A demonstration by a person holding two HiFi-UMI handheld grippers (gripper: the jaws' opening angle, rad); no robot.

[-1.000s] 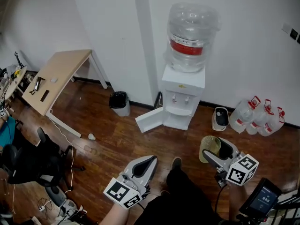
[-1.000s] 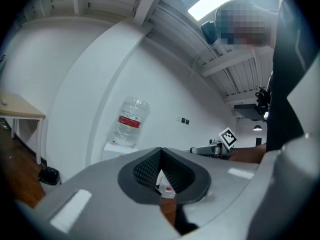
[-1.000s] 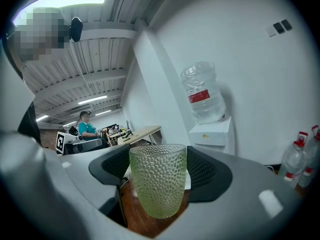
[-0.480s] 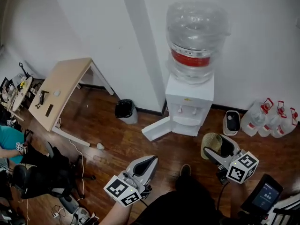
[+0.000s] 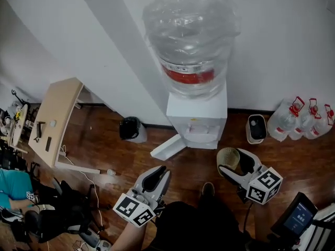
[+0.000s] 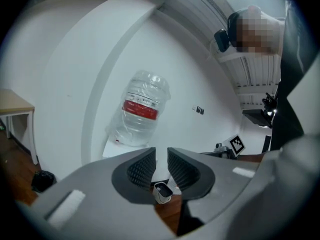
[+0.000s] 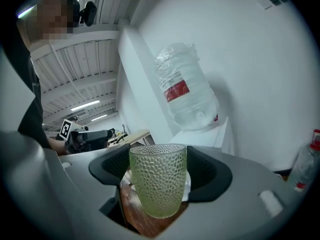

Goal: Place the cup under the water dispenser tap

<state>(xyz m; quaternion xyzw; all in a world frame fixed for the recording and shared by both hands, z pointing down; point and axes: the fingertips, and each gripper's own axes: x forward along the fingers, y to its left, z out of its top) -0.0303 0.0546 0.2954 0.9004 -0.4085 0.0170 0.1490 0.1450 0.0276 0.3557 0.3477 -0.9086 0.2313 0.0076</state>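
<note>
The white water dispenser (image 5: 197,114) stands against the wall with a big clear bottle (image 5: 189,41) on top, and its taps (image 5: 194,131) face me. My right gripper (image 5: 229,161) is shut on a pale green dimpled glass cup (image 5: 228,158), upright, just right of the dispenser's base. In the right gripper view the cup (image 7: 157,181) fills the jaws, with the bottle (image 7: 187,91) beyond. My left gripper (image 5: 157,172) hangs lower left of the dispenser. Its jaws have just been opening and stand slightly apart, with nothing between the pads (image 6: 141,168).
The dispenser's lower door (image 5: 167,147) hangs open to the left. A black bin (image 5: 131,128) stands left of it and a white bin (image 5: 256,128) right of it, then spare water jugs (image 5: 306,118). A wooden table (image 5: 55,119) and office chair (image 5: 73,208) are at far left.
The dispenser has grown larger and nearer in the head view. Both grippers have come closer to its base, the cup still in the right one.
</note>
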